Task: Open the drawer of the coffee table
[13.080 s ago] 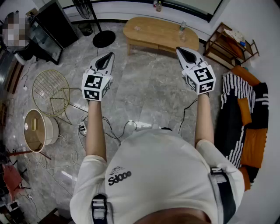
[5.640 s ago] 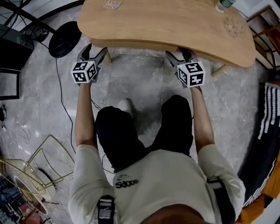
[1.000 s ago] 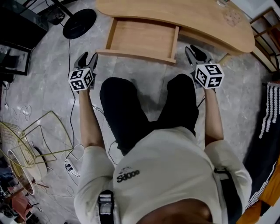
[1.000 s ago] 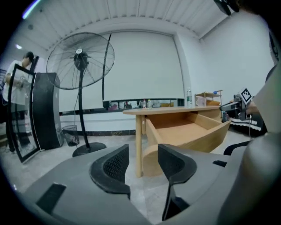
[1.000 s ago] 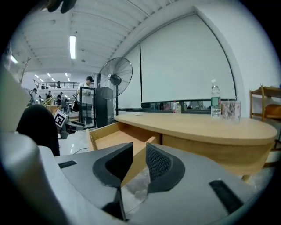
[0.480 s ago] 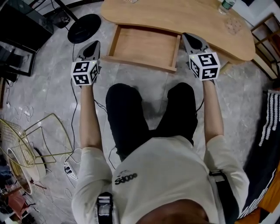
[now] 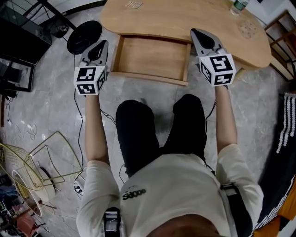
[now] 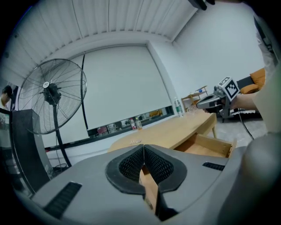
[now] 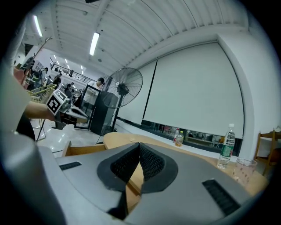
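A grey marbled floor [image 7: 41, 106] filled the room, and on it stood one oval, pale wood coffee table [image 7: 185, 21], whose tabletop lay bare over most of its length. The table's single drawer [image 7: 150, 58] stood pulled out from the near edge toward the person's knees, its wooden bottom showing, between the two grippers. The left gripper [image 7: 102, 44] hung just left of the drawer's left wall and the right gripper [image 7: 197, 32] over its right far corner by the tabletop's edge. On each, the jaws were pressed together, pad against pad, with nothing between them. At the tabletop's far right end stood one water bottle [image 7: 237, 6] and, just nearer, one clear cup [image 7: 245, 28]. One standing fan [image 8: 52, 94] rose to the left of the table, its round black base [image 7: 84, 37] on the floor. A black cabinet [image 7: 18, 51] lined the left side, with one gold wire frame [image 7: 51, 159] near it on the floor. On the ledge under the white blind [image 8: 118, 83], two small bottles [image 8: 135, 124] stood side by side.
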Demonstrator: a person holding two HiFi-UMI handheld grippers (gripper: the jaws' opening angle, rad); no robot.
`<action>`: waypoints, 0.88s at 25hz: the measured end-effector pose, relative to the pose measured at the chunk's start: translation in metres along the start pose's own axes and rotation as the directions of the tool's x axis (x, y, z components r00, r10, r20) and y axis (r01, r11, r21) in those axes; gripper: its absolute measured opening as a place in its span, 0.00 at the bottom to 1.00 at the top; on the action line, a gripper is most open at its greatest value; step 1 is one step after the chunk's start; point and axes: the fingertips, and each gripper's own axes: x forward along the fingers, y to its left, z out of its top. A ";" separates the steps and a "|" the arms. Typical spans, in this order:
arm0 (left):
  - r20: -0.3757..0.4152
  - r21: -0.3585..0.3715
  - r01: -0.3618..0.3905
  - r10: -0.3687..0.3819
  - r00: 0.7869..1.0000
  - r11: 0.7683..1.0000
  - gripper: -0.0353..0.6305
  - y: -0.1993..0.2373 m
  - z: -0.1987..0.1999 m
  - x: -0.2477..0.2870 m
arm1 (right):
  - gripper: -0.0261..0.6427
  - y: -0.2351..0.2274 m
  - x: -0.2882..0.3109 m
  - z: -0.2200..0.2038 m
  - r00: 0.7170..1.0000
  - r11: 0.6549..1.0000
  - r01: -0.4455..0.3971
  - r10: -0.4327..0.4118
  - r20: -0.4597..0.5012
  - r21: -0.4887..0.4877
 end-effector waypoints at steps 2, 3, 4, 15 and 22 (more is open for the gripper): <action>0.001 0.011 0.015 -0.015 1.000 1.000 0.08 0.003 -0.005 0.010 | 0.05 -0.004 0.005 -0.007 1.000 1.000 0.018 -0.018 -0.011 -0.003; 0.003 0.014 0.022 -0.022 1.000 1.000 0.08 0.006 -0.007 0.016 | 0.05 -0.008 0.007 -0.011 0.999 1.000 0.031 -0.031 -0.016 0.001; 0.009 0.015 0.029 -0.029 1.000 0.999 0.08 0.009 -0.008 0.024 | 0.05 -0.013 0.009 -0.014 0.999 0.999 0.044 -0.044 -0.021 0.006; -0.029 -0.004 0.162 -0.163 0.986 0.987 0.08 0.067 0.104 0.077 | 0.05 -0.080 0.023 0.098 0.987 0.995 0.094 -0.087 -0.134 0.044; -0.024 0.010 0.207 -0.207 0.978 0.978 0.08 0.107 0.269 0.064 | 0.05 -0.158 0.001 0.257 0.973 0.986 0.162 -0.153 -0.175 0.035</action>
